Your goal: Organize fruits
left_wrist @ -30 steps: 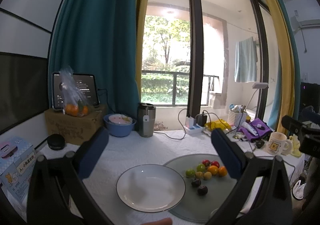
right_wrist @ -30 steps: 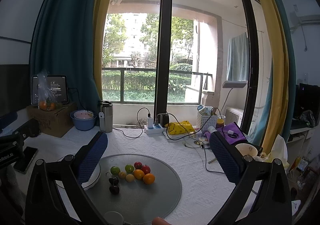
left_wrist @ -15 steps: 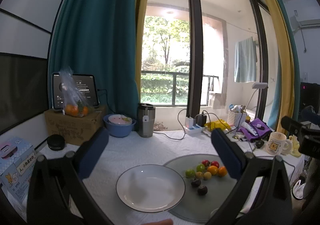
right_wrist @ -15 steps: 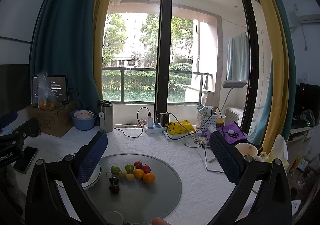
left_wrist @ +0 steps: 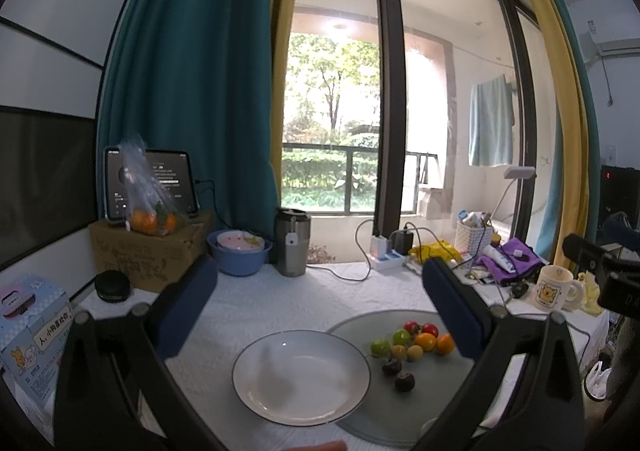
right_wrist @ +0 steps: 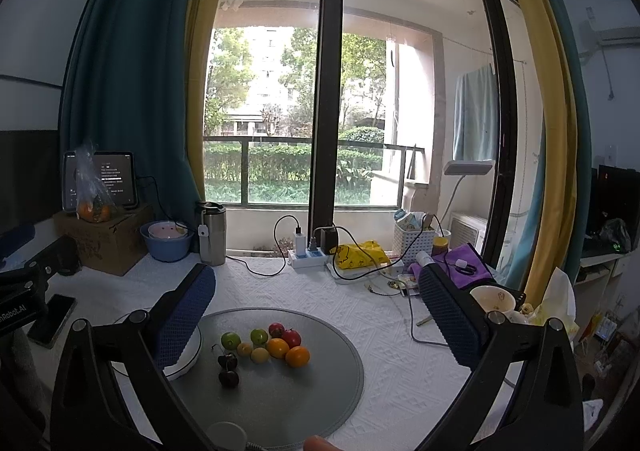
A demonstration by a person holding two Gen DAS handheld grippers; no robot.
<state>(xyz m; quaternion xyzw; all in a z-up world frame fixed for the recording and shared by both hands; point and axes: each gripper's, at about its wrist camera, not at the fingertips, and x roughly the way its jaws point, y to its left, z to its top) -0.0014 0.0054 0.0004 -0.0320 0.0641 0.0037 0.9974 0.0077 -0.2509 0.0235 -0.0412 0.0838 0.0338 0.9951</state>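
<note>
White textured cloth covers the bench (right_wrist: pixel 320 291), bare at frame centre; fruits (right_wrist: pixel 264 347) cluster on the grey round tray (right_wrist: pixel 280 403), lower centre, between and below right gripper (right_wrist: pixel 316 307) fingers, spread wide; left gripper (left_wrist: pixel 320 303) fingers equally apart above the white plate (left_wrist: pixel 300 375).

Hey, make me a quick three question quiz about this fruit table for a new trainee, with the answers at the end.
1. True or false: the white plate already has fruit on it.
2. How many dark cherries lie on the grey round tray?
3. Which sits beside the blue bowl: A) steel mug, B) cartoon mug, C) white basket?

Key: 1 false, the plate holds nothing. 2 two. 3 A.

Both the left gripper and right gripper are open, holding nothing.
</note>
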